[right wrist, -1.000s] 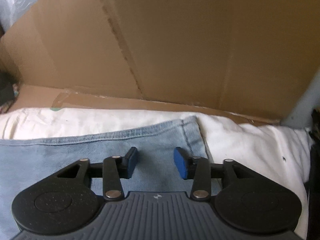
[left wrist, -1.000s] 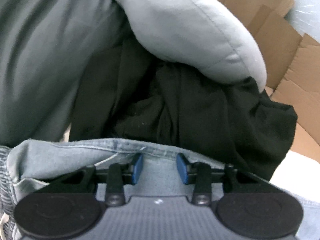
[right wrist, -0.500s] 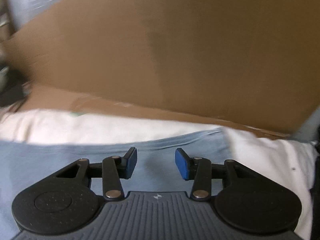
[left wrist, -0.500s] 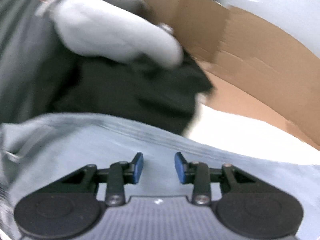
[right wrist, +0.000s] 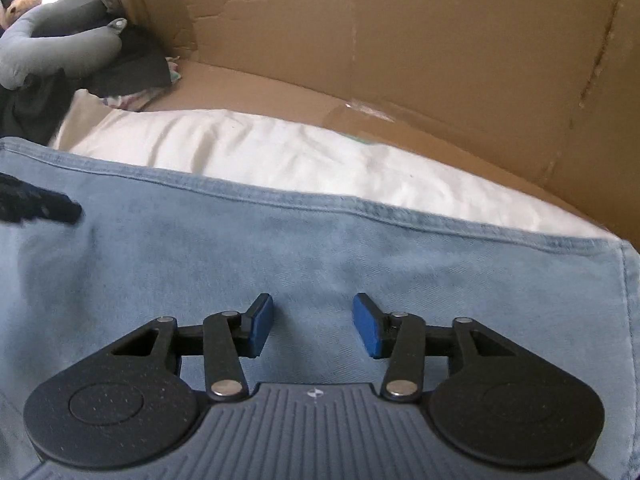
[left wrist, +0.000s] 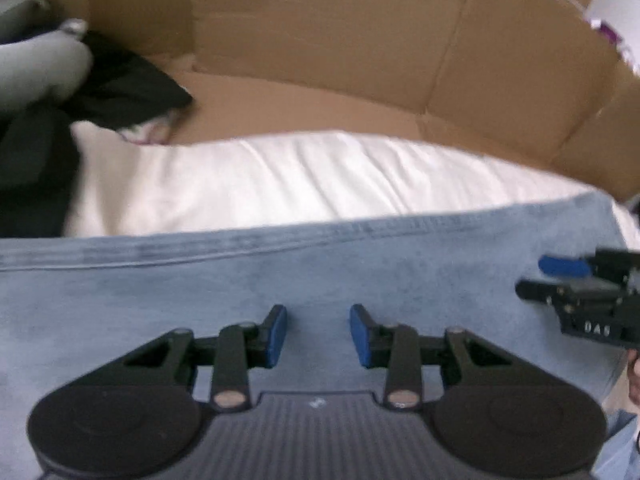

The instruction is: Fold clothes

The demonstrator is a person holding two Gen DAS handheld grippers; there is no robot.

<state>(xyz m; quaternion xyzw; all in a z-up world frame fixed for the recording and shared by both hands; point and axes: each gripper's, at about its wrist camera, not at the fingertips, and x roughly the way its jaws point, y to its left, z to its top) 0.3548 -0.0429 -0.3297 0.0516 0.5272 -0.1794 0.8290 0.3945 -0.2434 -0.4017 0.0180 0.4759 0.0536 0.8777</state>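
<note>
Both grippers hover over denim, fold not yet made

Your left gripper (left wrist: 318,336) and right gripper (right wrist: 313,326) hang with jaws apart and nothing between them, above the blue jeans (right wrist: 320,264) spread flat on the white sheet (right wrist: 280,148). Far left, a black garment (right wrist: 132,68) and grey cushion (right wrist: 60,56) wait by the cardboard wall (right wrist: 400,32); folding seems barely begun.
</note>
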